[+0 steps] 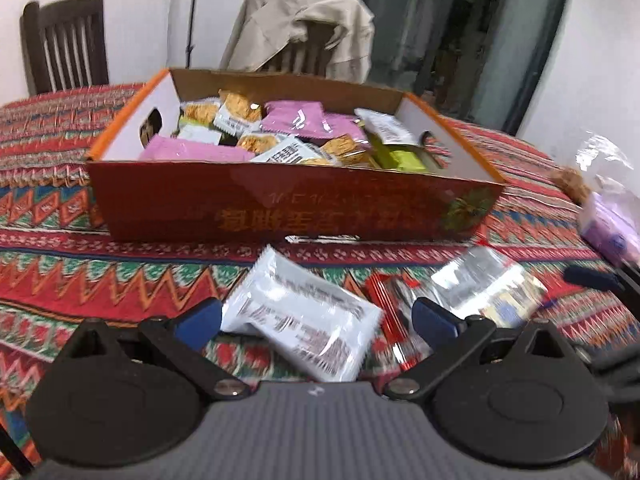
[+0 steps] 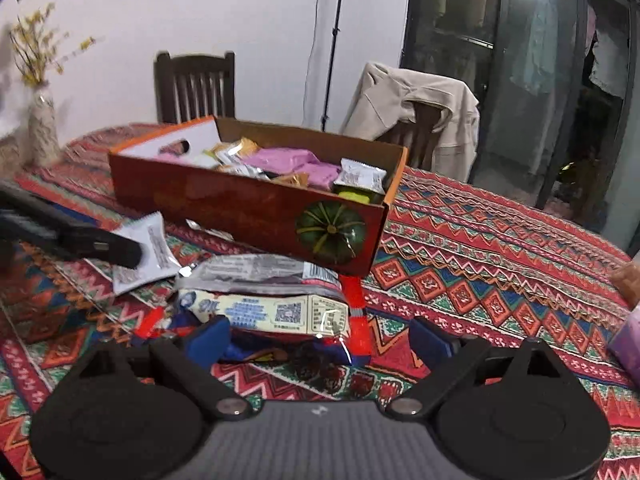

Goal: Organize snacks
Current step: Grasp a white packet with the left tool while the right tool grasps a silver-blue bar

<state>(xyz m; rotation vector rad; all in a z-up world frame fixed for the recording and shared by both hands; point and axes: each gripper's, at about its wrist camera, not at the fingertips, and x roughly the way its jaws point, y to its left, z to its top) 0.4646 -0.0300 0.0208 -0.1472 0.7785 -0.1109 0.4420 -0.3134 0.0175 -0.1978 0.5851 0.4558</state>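
A red cardboard box [image 1: 280,204] full of pink, white, gold and green snack packets stands on the patterned tablecloth; it also shows in the right wrist view [image 2: 248,208]. My left gripper [image 1: 316,322] is open, its blue fingertips [image 1: 200,320] on either side of a white packet [image 1: 300,320] lying in front of the box. A red stick packet [image 1: 390,316] and a silvery packet [image 1: 484,284] lie to its right. My right gripper [image 2: 318,340] is open over a cream-and-blue packet [image 2: 272,312] stacked on a silver one [image 2: 260,270]. The left gripper's finger [image 2: 80,236] shows over the white packet [image 2: 148,256].
Two dark wooden chairs [image 1: 64,44] stand behind the table, one draped with a beige jacket [image 1: 300,28]. A vase of dried flowers [image 2: 40,120] stands at the table's far left. A purple packet and crinkled plastic bag [image 1: 612,220] lie at the right edge.
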